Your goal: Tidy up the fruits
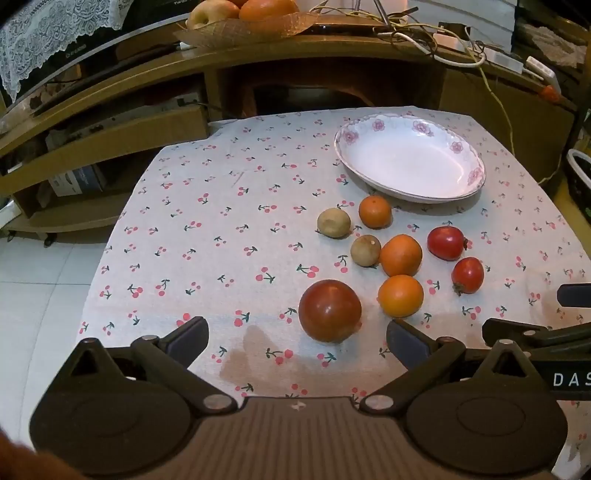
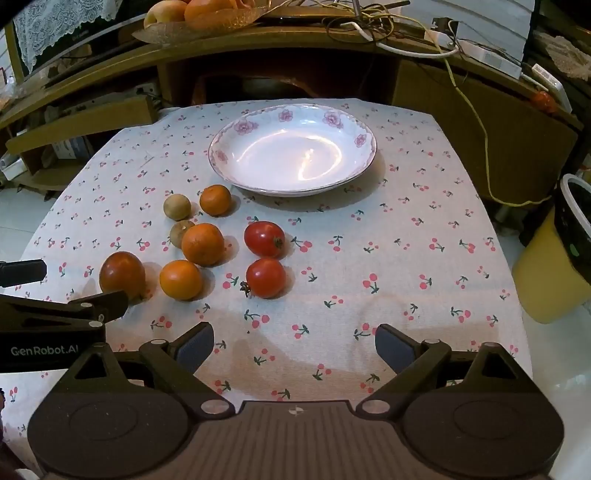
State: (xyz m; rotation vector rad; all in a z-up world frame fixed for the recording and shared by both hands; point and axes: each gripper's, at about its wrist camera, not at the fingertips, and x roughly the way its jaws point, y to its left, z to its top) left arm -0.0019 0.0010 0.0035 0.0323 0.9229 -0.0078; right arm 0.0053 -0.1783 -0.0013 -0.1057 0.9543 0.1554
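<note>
A white floral plate (image 1: 410, 162) (image 2: 291, 147) stands bare at the far side of the cherry-print tablecloth (image 1: 207, 229). In front of it lie several fruits: three oranges (image 1: 400, 254) (image 2: 202, 243), two small red tomatoes (image 1: 446, 242) (image 2: 264, 239), two small brownish fruits (image 1: 333, 222) (image 2: 177, 206) and a big dark red tomato (image 1: 330, 310) (image 2: 122, 275). My left gripper (image 1: 297, 341) is open just short of the big tomato, nothing between its fingers. My right gripper (image 2: 294, 347) is open over bare cloth, nearer than the two small tomatoes.
Behind the table a wooden cabinet (image 1: 332, 55) carries a fruit dish (image 1: 243, 26) and tangled cables (image 1: 443, 40). A yellow bin (image 2: 554, 273) stands at the table's right. White tiled floor (image 1: 40, 280) lies to the left. The left gripper's body (image 2: 55, 314) shows in the right wrist view.
</note>
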